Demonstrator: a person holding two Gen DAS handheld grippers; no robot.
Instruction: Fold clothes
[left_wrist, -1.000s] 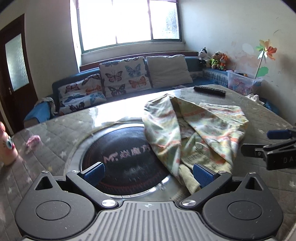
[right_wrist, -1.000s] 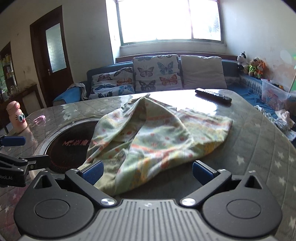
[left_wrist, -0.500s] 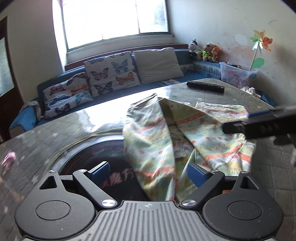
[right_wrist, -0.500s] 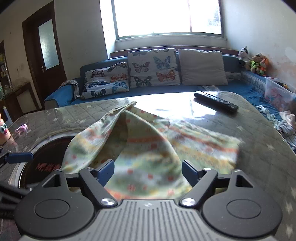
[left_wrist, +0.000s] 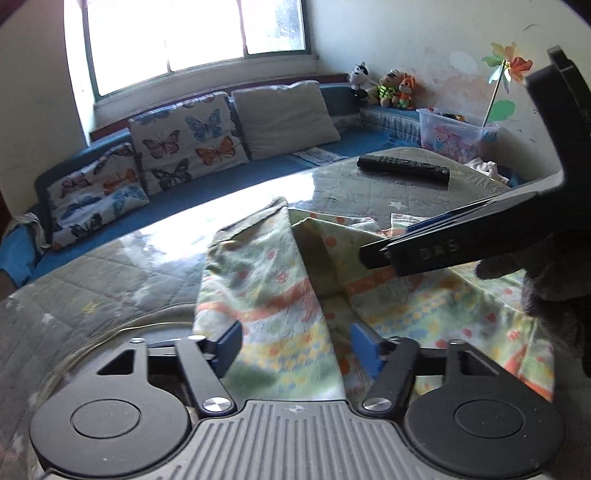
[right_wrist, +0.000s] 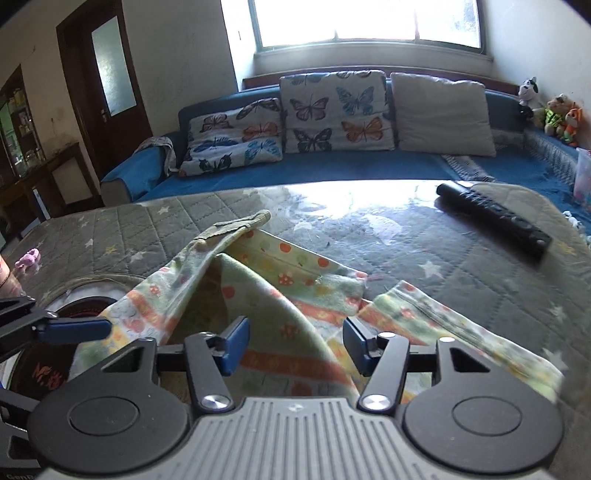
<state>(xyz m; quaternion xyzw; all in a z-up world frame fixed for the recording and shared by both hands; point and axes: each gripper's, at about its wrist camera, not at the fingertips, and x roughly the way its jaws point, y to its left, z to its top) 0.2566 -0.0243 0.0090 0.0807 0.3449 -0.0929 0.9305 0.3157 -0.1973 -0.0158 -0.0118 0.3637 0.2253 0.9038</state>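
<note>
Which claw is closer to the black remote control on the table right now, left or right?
Right, as far as I can judge. The right claw is over the garment's side nearest the remote control. The left claw works the side over the dark round inset, farther away.

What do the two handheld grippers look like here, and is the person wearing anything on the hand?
Both the left gripper and the right gripper match: black linkage arms with silver pivot screws, round black discs either side of a ribbed grey body, and blue pads on the fingertips. Seen side-on, the right one's black finger carries pale lettering. A dark fuzzy glove covers the hand holding it.
</note>
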